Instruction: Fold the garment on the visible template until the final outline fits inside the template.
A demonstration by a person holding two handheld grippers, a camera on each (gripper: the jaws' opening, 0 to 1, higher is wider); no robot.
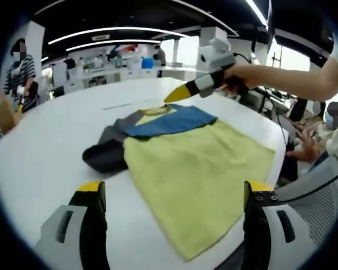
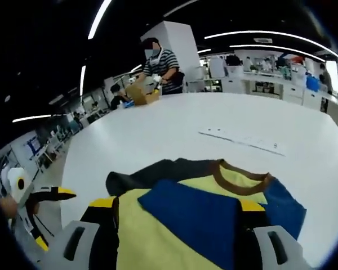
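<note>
Garment (image 1: 191,163) is a T-shirt – pale yellow body, blue band across the shoulders, dark grey sleeve, brown neck rib. It lies flat on the white worktop (image 1: 50,140), mid-frame in the left gripper view, hem toward the bottom, collar toward the upper centre. Grey sleeve is bunched out at centre left. In the right gripper view the same shirt (image 2: 203,214) fills the lower centre, collar uppermost

Left tongs (image 1: 174,194): open, jaws wide apart at the bottom of the frame, nothing between them; the shirt's hem lies in the gap and just beyond, left jaw on bare worktop side, right jaw near the hem's right edge. Contact with the fabric – cannot tell

Right tongs (image 2: 177,216): jaws parted at the bottom of their own frame, yellow and blue fabric showing between and ahead of them; whether they pinch it, cannot tell. In the left gripper view the same tongs (image 1: 177,95) sit in the upper centre, held by a hand (image 1: 242,79), yellow tip right at the collar

Thin white strip (image 2: 242,140) lies on the worktop beyond the collar, apart from the shirt
</note>
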